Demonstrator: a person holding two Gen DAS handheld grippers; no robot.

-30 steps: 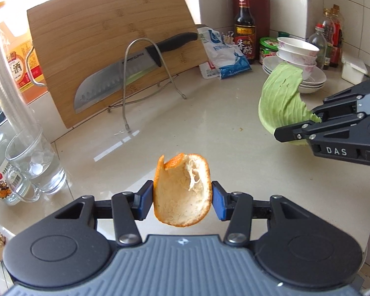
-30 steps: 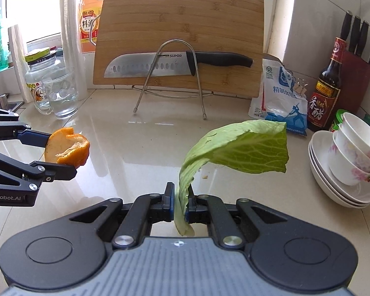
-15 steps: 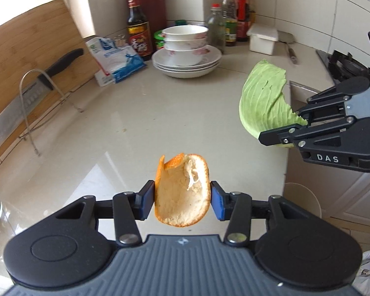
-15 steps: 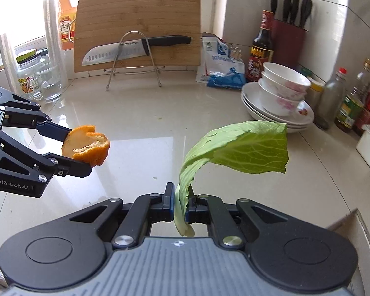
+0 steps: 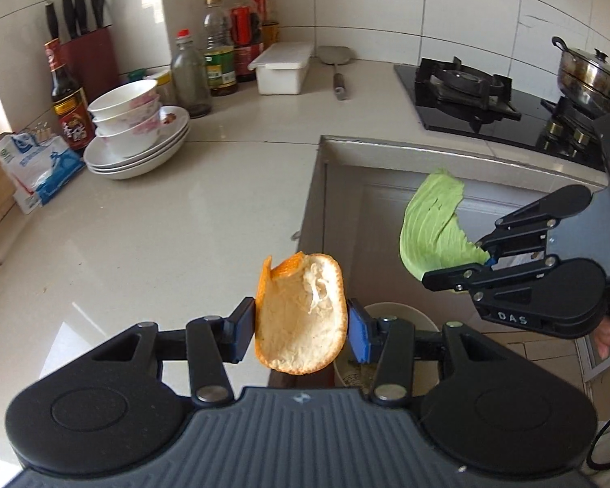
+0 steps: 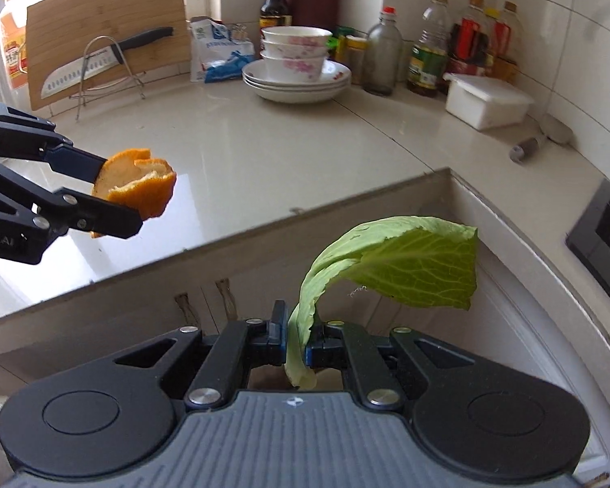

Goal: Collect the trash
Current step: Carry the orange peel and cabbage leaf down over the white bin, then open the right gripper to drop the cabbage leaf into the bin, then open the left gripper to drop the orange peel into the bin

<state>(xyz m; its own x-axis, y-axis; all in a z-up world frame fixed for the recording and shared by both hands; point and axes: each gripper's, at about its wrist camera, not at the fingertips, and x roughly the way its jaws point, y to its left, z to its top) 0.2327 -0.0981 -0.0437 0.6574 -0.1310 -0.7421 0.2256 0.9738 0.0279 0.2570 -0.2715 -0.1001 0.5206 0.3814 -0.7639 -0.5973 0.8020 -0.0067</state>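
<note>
My left gripper [image 5: 301, 327] is shut on a curled piece of orange peel [image 5: 303, 313], white pith facing the camera, held at the front edge of the counter. The same peel [image 6: 136, 187] shows at the left of the right wrist view in the left gripper [image 6: 114, 197]. My right gripper [image 6: 295, 339] is shut on the stem of a green cabbage leaf [image 6: 390, 268], hanging beyond the counter edge over the cabinet fronts. In the left wrist view the leaf [image 5: 435, 223] and right gripper [image 5: 455, 268] are at the right. A pale round bin [image 5: 390, 313] shows below, behind the left fingers.
The cream countertop [image 5: 142, 236] carries stacked bowls on plates [image 5: 136, 138], a blue-white bag [image 5: 36, 171], sauce and oil bottles [image 5: 219, 40], a white lidded box [image 5: 282, 65] and a spatula [image 5: 337, 69]. A gas hob [image 5: 467, 93] with a steel pot [image 5: 589, 73] lies right. A cutting board with knife [image 6: 101, 53] leans far left.
Both grippers have swung right along the counter and out over its front edge, still holding the peel and the leaf. The cutting board has left the left wrist view; the hob and bin have appeared.
</note>
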